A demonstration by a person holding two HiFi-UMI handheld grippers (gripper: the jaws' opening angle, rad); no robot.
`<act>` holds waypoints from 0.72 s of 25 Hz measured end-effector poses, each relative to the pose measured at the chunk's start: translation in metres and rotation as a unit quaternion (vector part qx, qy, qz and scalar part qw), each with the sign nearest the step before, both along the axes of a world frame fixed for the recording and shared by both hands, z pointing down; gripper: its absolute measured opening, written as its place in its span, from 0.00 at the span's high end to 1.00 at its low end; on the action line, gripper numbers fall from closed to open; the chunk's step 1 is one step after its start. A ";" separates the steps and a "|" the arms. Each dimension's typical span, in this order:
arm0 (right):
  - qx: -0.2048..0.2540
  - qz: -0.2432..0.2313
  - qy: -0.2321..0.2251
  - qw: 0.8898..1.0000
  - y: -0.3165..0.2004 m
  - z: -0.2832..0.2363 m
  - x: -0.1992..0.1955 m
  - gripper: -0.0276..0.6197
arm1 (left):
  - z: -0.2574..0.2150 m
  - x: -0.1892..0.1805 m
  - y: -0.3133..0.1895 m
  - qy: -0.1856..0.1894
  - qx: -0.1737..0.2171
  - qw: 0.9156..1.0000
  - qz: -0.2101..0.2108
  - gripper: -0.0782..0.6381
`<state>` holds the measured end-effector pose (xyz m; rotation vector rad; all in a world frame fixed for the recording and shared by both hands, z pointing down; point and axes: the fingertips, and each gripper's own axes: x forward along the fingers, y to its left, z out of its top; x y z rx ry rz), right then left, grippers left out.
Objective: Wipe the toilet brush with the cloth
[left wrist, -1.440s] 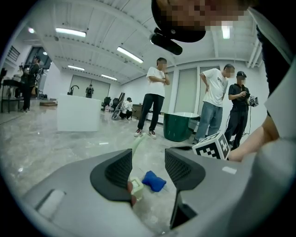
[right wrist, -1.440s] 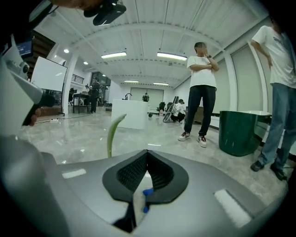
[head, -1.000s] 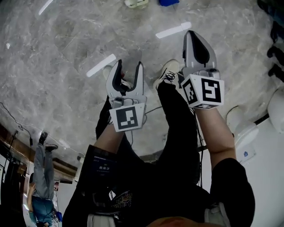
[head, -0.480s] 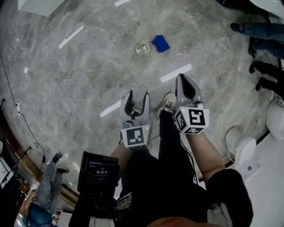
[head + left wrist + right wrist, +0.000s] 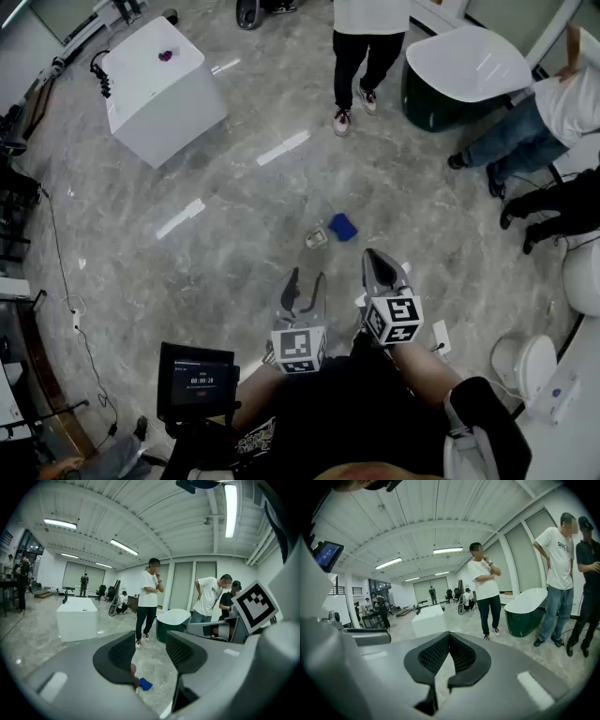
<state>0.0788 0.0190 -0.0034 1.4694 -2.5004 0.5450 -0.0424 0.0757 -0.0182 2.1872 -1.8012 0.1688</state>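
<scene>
A blue cloth lies on the grey marble floor, and a small whitish toilet brush lies just left of it. Both grippers are held high above the floor, short of these two things. My left gripper is open; its jaws are closing with nothing between them. In the left gripper view the cloth shows far below, through the gap of the left gripper. My right gripper is shut and empty, and in its own view the right gripper has its pads together.
A white block stands at the far left and a dark green tub at the far right. Several people stand around the tub. White toilets sit at the right edge. A small screen is by my left arm.
Both grippers have risen well above the floor, and the cloth and brush have come into view and look smaller. The left jaws have narrowed slightly; the right jaws stay shut.
</scene>
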 end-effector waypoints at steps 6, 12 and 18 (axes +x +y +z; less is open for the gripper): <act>0.014 0.024 -0.030 0.999 0.010 -0.046 -0.008 0.95 | -0.041 -0.019 -0.002 -0.032 0.023 0.999 0.021 0.62; 0.070 -0.012 -0.029 0.997 0.013 -0.094 -0.004 0.95 | -0.073 -0.016 -0.021 -0.026 0.034 0.999 -0.010 0.63; 0.092 -0.049 -0.017 0.994 0.004 -0.117 0.009 0.95 | -0.098 0.010 -0.021 -0.025 0.047 0.998 -0.041 0.64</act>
